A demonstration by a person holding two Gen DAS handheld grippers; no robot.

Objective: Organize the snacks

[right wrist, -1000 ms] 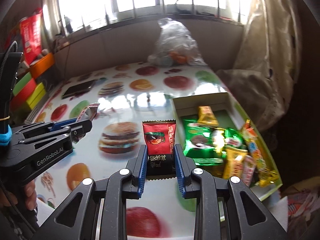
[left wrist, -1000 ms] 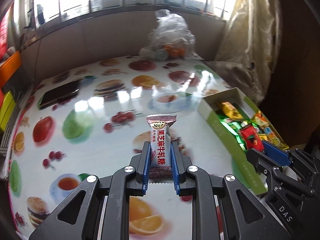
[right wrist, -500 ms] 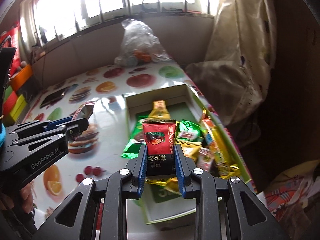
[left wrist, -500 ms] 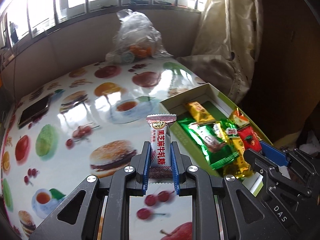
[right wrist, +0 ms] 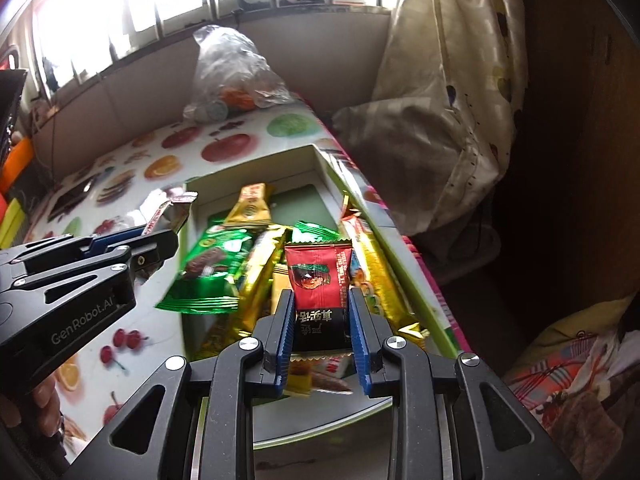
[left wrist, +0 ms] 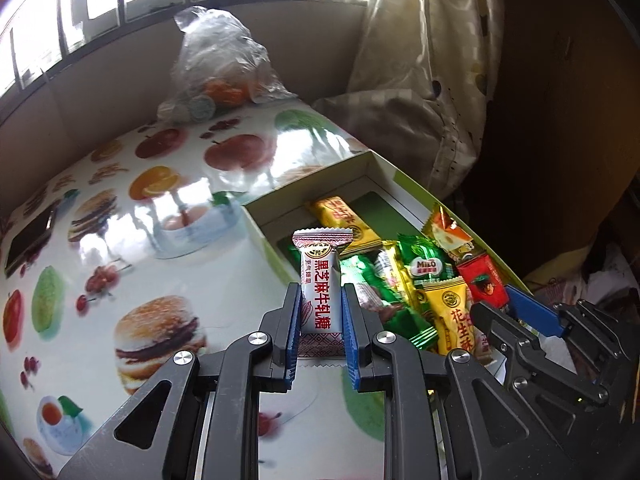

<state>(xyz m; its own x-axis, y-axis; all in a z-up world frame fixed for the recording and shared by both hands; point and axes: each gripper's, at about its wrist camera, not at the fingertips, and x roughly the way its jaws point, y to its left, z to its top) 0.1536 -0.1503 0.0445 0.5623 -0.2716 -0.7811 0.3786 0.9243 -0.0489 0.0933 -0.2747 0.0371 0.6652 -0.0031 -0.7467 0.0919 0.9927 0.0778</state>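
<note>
A white candy point(left wrist: 321, 290) is clamped upright in the left gripper point(left wrist: 320, 330), left of the box point(left wrist: 264, 227). A red packet point(right wrist: 320, 292) is gripped by the right gripper point(right wrist: 322, 330) above the box's crowded snacks point(right wrist: 224, 264); open bench point(left wrist: 160, 240) lies leftward.

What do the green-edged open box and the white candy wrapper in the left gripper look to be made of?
Green-edged open box: probably printed cardboard, matte; its thin flat walls meet at folded corners. White candy wrapper with red characters, clamped in the left gripper: seemingly thin plastic film, slightly glossy, with a crimped zigzag top seal.
</note>
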